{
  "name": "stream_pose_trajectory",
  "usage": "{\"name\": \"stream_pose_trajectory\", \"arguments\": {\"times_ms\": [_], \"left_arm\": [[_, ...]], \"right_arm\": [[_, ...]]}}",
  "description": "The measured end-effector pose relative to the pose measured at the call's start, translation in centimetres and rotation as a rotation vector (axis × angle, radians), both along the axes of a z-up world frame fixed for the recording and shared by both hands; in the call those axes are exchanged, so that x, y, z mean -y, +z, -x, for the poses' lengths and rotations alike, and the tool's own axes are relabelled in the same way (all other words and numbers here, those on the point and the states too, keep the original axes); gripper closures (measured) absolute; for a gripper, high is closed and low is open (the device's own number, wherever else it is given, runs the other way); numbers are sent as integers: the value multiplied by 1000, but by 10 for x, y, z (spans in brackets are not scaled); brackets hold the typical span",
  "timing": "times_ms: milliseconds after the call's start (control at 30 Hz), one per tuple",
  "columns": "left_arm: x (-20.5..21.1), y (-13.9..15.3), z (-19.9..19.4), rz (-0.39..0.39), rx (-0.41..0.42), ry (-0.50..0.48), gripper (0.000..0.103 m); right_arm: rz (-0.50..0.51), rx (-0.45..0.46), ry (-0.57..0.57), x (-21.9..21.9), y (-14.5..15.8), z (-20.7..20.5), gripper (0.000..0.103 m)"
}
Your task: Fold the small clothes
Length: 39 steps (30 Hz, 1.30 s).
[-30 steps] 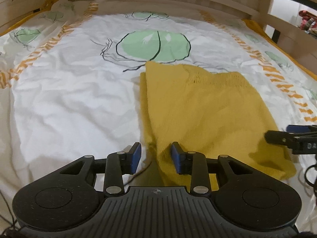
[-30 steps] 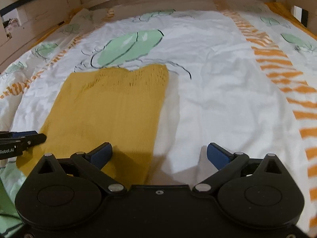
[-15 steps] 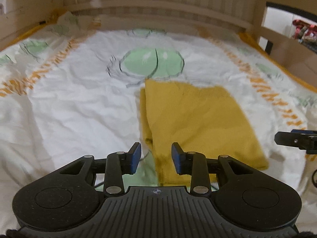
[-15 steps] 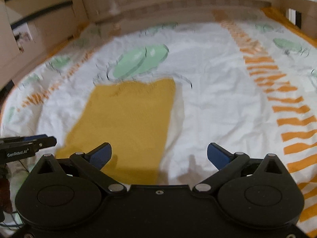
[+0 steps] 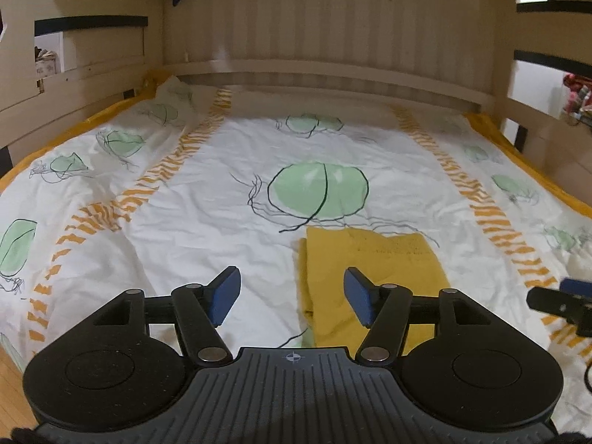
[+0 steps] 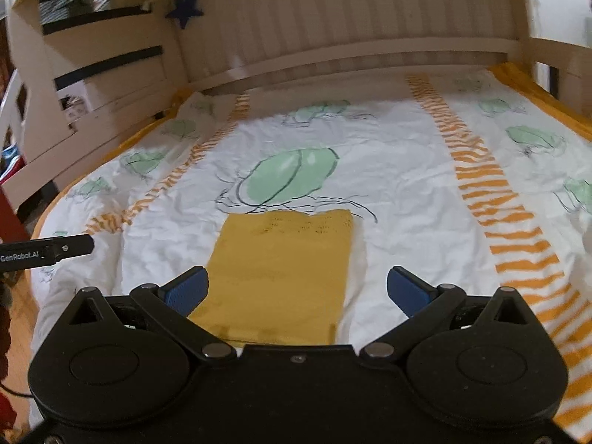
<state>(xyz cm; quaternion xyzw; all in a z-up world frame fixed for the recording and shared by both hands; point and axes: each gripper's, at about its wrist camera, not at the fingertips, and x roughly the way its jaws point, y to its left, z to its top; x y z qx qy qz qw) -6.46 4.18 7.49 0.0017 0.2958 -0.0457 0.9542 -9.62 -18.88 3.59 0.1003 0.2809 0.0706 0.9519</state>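
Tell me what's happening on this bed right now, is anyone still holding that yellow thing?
No. A person with a handheld gripper in each hand is folding small clothes on a bed. The yellow knit garment lies folded into a neat rectangle on the printed duvet. The left gripper has just been opening its jaws, with nothing between them. The right gripper is open and empty too. Both hang above the near edge of the garment, touching nothing.

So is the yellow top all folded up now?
Folded: the yellow top lies as a flat rectangle on the bed cover, layers doubled along one edge.
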Motion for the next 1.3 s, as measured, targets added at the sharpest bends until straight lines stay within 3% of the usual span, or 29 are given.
{"name": "stream_pose_trajectory", "arguments": {"times_ms": [133,300,500,1300], "left_arm": [[8,-18,-8,-36,-70,4,43],[15,-50,-24,-62,-205,5,43],[8,-71,-26,-46,-297,33,43],[13,-84,-30,-65,-369,14,43]], "right_arm": [[68,-86,-121,-8,-11,-5,1],[39,-154,-100,-7,-29,-13,1],[-5,-200,-85,-7,-42,-11,1],[-1,-291,-98,-10,-61,-28,1]]}}
